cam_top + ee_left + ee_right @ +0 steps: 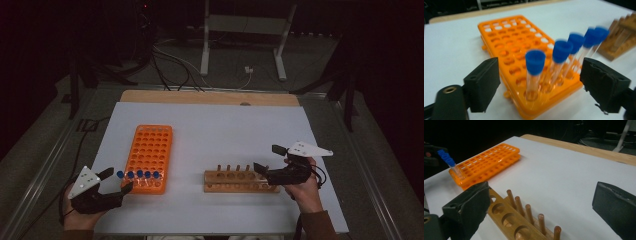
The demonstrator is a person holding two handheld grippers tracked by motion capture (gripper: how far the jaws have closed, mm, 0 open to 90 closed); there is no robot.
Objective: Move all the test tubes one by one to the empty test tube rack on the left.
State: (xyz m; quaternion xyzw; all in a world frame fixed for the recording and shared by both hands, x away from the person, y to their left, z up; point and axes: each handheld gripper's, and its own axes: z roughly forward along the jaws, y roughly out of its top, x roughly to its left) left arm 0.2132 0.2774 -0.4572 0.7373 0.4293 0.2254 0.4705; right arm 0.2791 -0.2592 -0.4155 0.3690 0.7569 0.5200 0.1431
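Wide-open black left gripper (pixel 539 82) frames the nearest of five blue-capped clear tubes (pixel 535 72) standing in the orange plastic rack (pixel 506 42) mid-frame, right gripper (pixel 544 207) gaping over the empty wooden peg rack (pixel 516 220) at lower centre: transfer apparently unstarted.

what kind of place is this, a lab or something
Probably a lab-style test bench: an orange tube rack with blue-capped tubes, a wooden peg rack, a white-topped table and loose cables on the floor.

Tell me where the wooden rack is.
In the high view, the wooden rack lies on the white mat's near right part, right of the orange rack, beside the right tool.
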